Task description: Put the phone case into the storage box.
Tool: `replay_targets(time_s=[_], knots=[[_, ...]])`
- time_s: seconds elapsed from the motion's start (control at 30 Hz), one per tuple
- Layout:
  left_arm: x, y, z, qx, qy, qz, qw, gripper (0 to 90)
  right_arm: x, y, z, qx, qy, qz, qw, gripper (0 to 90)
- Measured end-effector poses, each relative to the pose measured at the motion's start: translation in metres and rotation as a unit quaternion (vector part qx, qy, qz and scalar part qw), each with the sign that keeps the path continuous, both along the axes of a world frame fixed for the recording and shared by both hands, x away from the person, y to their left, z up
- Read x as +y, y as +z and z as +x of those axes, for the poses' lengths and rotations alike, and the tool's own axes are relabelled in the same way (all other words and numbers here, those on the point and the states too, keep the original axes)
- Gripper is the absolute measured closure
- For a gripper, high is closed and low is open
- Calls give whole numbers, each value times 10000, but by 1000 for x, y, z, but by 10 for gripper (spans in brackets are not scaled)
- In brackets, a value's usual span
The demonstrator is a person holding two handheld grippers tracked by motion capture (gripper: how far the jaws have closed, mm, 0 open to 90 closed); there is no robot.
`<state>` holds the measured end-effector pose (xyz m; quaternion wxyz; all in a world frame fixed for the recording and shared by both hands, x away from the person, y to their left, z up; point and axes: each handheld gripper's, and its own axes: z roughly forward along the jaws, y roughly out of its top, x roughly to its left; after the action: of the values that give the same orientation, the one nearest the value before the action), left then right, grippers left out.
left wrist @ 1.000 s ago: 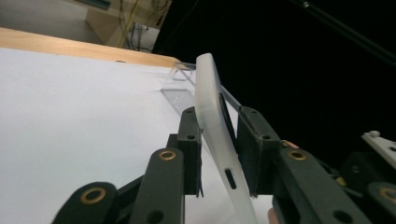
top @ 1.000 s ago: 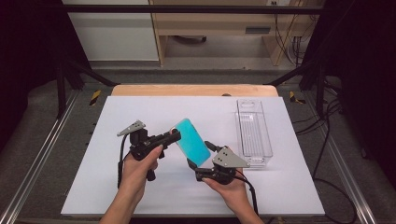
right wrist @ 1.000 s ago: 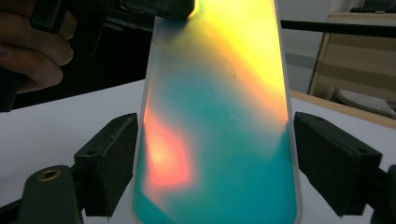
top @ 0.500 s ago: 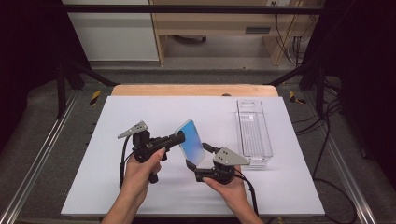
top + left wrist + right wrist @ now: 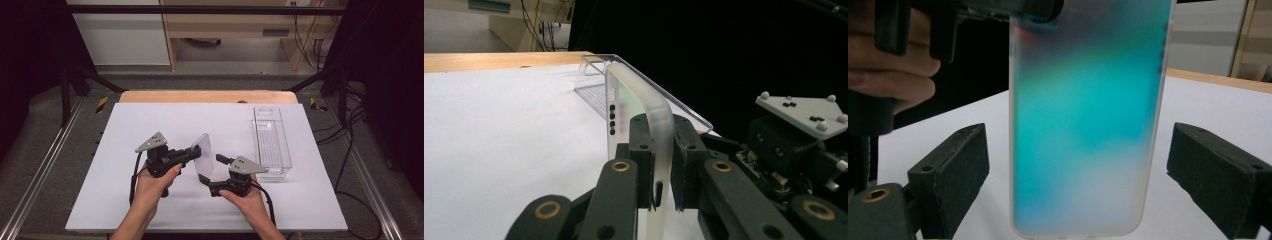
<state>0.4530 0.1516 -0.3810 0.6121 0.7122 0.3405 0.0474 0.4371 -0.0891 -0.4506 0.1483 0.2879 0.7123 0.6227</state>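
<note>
Right gripper view: phone case [image 5: 1088,125] is seen upright between the right hand-held gripper's [image 5: 1075,170] just-spread jaws, untouched; it is pinched edgewise by the left hand-held gripper [image 5: 663,165].

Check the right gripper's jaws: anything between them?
Yes: the phone case, held by the left gripper, hangs between the right gripper's just-opened jaws, untouched, in the right gripper view.
</note>
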Motion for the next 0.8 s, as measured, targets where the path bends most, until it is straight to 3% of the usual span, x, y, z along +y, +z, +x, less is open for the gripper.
replay_targets(time_s=[0.33,0.5,0.8], knots=[[-15,-6,-8,-227,-170,277,9992,816,-3,1,1,29,-124,12,9999,73],[-21,-9,-12,-318,-258,316,9987,816,-4,0,4,187,-189,23,9996,76],[-27,-11,-16,-384,-319,363,9981,816,-4,1,3,177,-175,62,9997,77]])
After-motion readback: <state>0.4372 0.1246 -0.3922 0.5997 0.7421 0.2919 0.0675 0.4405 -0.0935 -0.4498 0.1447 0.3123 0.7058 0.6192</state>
